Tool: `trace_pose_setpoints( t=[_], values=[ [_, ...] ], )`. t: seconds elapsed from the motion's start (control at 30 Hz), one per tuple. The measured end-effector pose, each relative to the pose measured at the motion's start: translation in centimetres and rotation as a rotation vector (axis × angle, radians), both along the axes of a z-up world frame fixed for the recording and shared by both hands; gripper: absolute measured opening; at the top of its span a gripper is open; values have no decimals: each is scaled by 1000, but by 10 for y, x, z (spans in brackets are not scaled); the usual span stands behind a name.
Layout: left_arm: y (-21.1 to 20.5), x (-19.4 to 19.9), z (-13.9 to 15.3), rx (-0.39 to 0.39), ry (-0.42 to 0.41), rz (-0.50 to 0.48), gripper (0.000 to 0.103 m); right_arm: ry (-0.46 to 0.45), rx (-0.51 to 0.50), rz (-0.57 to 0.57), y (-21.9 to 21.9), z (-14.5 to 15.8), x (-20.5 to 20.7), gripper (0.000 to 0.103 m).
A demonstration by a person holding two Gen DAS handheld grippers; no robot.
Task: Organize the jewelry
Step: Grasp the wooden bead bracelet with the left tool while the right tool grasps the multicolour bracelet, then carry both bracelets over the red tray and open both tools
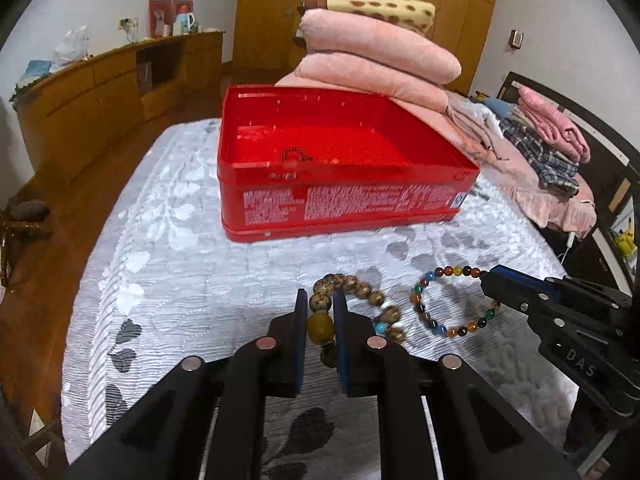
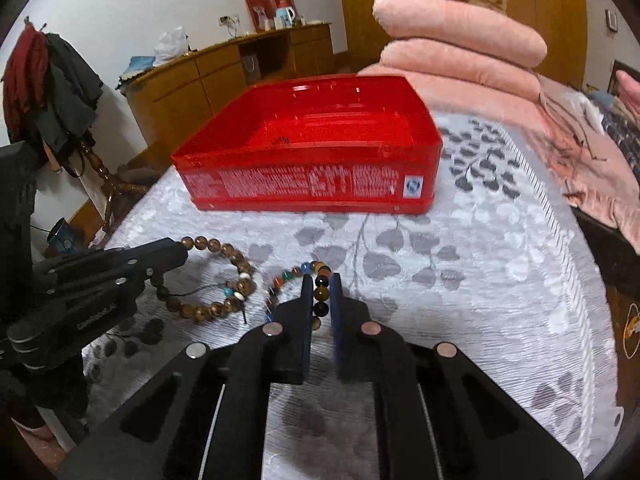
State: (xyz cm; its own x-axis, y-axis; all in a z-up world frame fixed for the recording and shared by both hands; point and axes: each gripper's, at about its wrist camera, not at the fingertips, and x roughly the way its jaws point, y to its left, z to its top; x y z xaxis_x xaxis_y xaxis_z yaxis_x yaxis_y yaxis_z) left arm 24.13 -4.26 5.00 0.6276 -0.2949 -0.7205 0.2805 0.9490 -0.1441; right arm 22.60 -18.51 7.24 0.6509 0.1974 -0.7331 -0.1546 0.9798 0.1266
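A brown wooden-bead bracelet [image 1: 362,294] lies on the white patterned bedspread. My left gripper [image 1: 320,304] is shut on it at its large yellow bead [image 1: 319,328]. A multicoloured bead bracelet [image 1: 448,300] lies just right of it. My right gripper [image 2: 321,286] is shut on its near side; the right gripper also shows in the left wrist view [image 1: 486,280]. The brown bracelet [image 2: 216,276] and my left gripper [image 2: 176,252] show in the right wrist view. An open red box [image 1: 340,164] stands beyond both bracelets, with a dark piece of jewelry [image 1: 294,156] inside.
Folded pink blankets [image 1: 380,56] are stacked behind the red box [image 2: 312,160]. More folded clothes [image 1: 548,136] lie at the far right of the bed. The bed's left edge drops to a wooden floor, with a wooden sideboard [image 1: 112,80] along the wall.
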Motion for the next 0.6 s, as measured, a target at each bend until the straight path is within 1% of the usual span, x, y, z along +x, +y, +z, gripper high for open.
trace_pose_setpoints(
  t=[0.2,0.6],
  values=[
    [-4,-3,20,-18,-48,-9,13,-41,-13,20,4,21,0,7],
    [-9,2,43,-33,-101,-13,13,-86,-29,39,9,44,7,7]
  ],
)
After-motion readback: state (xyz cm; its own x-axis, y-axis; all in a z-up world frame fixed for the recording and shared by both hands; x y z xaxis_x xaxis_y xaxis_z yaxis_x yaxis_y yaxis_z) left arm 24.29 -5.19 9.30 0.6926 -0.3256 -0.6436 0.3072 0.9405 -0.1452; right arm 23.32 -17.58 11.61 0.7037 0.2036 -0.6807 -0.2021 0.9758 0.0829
